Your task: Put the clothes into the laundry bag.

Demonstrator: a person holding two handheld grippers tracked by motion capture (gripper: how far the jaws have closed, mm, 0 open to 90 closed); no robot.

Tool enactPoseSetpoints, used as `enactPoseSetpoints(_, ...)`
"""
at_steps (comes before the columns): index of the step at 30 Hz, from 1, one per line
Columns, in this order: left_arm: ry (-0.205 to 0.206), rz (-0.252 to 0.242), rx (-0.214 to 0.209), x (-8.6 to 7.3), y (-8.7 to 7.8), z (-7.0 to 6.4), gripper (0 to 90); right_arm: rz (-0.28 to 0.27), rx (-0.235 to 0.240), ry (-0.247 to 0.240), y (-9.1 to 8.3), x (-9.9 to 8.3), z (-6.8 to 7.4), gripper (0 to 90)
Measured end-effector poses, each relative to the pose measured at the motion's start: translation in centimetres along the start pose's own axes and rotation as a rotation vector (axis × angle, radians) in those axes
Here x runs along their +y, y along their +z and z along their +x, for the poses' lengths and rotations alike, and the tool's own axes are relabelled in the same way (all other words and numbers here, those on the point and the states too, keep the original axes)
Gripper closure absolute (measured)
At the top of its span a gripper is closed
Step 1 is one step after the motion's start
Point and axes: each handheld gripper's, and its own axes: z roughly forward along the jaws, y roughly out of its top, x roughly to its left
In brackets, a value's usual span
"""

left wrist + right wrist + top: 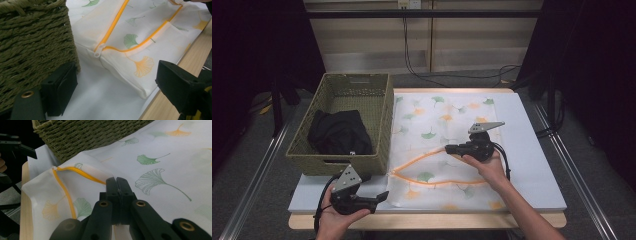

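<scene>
The right tongs are pinched shut on the upper edge of the laundry bag's opening; the left tongs gape empty just short of its zipper pull. A hard tug could slip the thin fabric free.

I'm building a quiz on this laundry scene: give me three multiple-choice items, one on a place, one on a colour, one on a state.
1. Where is the black garment?
A. in the basket
B. on the bag
C. on the floor

2. What colour is the bag's zipper?
A. blue
B. orange
C. black

3. How do the left gripper jaws stand?
A. shut on the bag
B. shut on the basket
C. open

Answers:
1 A: the dark cloth lies inside the woven walls.
2 B: an orange band edges the gaping opening.
3 C: its own view shows the jaws wide apart, holding nothing.
</scene>
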Motion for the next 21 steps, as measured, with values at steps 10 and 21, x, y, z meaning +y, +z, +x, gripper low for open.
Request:
enactPoseSetpoints(10, -0.010, -0.004, 0.003, 0.0, 0.1, 0.1, 16.9, -0.021, -0.008, -0.024, -0.6, 1.5, 0.0, 89.9)
enactPoseSetpoints(21, -0.010, 0.007, 0.013, -0.1, 0.0, 0.2, 16.9, -0.082, -0.014, -0.044, -1.5, 3.1, 0.1, 89.9)
